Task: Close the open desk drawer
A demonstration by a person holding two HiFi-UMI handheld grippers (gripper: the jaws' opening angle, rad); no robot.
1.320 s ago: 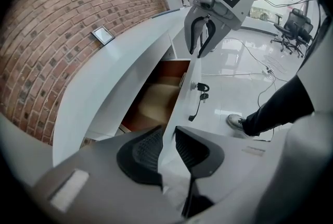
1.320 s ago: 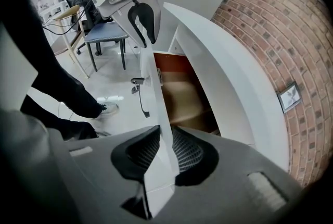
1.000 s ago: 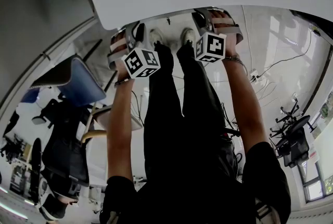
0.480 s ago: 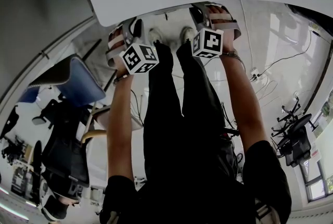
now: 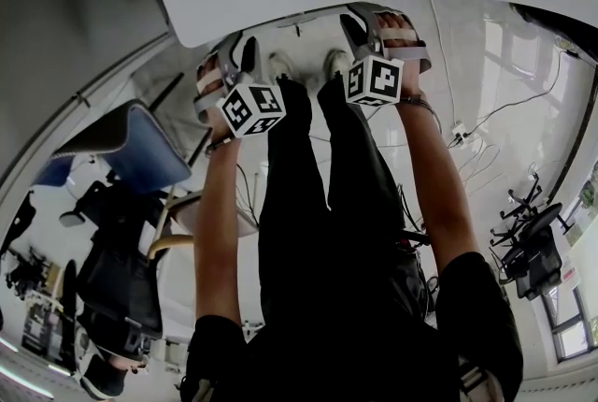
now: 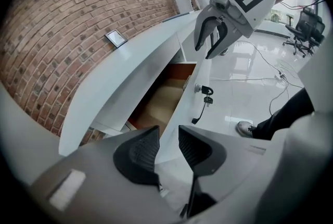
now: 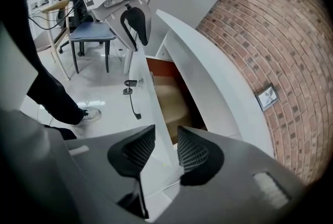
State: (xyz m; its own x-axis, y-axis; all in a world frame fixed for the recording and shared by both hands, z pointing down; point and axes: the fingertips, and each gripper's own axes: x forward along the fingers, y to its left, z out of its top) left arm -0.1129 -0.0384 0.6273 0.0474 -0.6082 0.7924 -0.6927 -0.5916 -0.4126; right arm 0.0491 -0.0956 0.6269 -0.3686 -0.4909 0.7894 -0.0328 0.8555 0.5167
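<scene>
Barely any shift since a second ago: left tool (image 6: 167, 140) and right tool (image 7: 165, 139) sit a touch farther in under the counter (image 6: 130, 59) edge. Both sets of jaws are opening, with the front panel's top edge between each pair. The drawer (image 6: 164, 100) sticks out from under the counter toward the near side, and its front's long axis runs left-right. It has a white front, brown wood inside and a key (image 6: 207, 90) in the lock.
</scene>
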